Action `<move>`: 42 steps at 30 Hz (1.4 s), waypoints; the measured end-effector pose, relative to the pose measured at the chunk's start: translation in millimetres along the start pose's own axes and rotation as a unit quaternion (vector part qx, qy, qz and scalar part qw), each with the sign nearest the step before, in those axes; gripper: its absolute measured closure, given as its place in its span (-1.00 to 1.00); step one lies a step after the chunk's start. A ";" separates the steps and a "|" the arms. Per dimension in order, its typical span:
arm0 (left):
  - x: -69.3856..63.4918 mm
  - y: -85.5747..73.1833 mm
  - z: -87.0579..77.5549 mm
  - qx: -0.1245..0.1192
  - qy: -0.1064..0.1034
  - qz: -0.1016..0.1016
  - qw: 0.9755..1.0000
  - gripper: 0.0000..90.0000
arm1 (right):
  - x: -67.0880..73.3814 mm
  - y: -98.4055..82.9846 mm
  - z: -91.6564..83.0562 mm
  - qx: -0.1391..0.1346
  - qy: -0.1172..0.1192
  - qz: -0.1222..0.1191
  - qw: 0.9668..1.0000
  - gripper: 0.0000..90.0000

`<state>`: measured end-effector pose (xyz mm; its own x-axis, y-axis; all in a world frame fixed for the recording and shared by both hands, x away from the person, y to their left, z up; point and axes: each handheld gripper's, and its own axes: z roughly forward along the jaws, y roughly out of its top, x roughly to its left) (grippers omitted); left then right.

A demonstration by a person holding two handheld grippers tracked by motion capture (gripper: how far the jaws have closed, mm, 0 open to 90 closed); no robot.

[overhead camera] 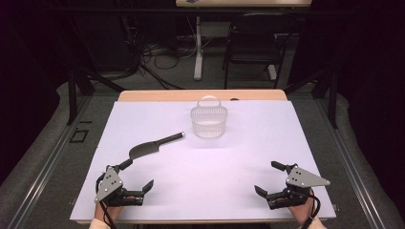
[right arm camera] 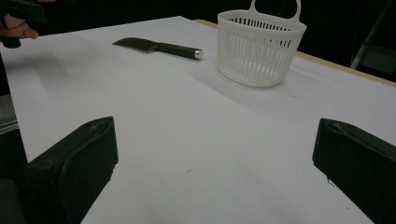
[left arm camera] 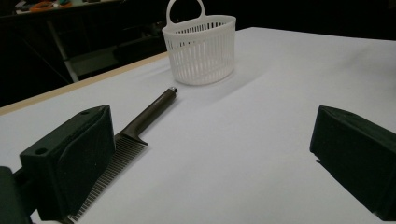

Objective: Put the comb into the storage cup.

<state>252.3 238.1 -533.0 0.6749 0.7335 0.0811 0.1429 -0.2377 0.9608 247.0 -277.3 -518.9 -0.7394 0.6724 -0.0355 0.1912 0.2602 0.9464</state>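
Now, dark comb [overhead camera: 154,146] just ahead of left claw [overhead camera: 139,174], claw released, w/ nothing gripped.

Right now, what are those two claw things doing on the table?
A person holds a tool in each hand at the near edge of the table. Both the left tool and the right tool are open and hold nothing. A dark comb lies flat just ahead of the left tool. A white basket stands upright farther back, apart from the comb.

A white sheet covers the desk [overhead camera: 210,191], leaving bare wood along its far edge. On it lie a dark comb [overhead camera: 154,146] and, near the comb's handle end, an upright white slatted basket [overhead camera: 208,121].
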 end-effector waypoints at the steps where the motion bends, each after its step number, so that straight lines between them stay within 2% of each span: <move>1: 0.5 0.1 0.4 0.001 -0.001 0.001 1.000 -1.00 | -0.1 -0.3 0.0 0.000 0.000 0.000 1.000 -1.00; 14: 3.7 4.0 13.6 0.023 0.008 -0.009 1.000 -0.99 | -1.5 -3.5 3.5 0.008 0.000 -0.002 1.000 -1.00; 19: 5.4 6.8 18.1 0.028 0.011 -0.008 1.000 -0.99 | -1.7 -3.8 6.1 0.013 0.004 -0.002 1.000 -1.00; 24: 9.8 9.9 22.6 0.021 0.017 -0.021 0.999 -0.99 | -2.1 -3.2 8.4 0.014 0.005 -0.006 1.000 -1.00; 39: 18.3 22.7 47.5 0.054 0.028 -0.017 0.998 -0.98 | -2.5 -2.1 13.2 0.018 0.011 -0.006 1.000 -1.00; 42: 19.6 25.3 53.7 0.057 0.031 -0.011 0.998 -0.98 | -2.2 -2.4 12.9 0.018 0.009 -0.008 1.000 -1.00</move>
<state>307.9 212.2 -521.3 0.6243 0.7772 0.0793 0.2422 -0.2891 0.9262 256.5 -270.4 -525.3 -0.7541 0.6552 -0.0452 0.2019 0.2968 0.9334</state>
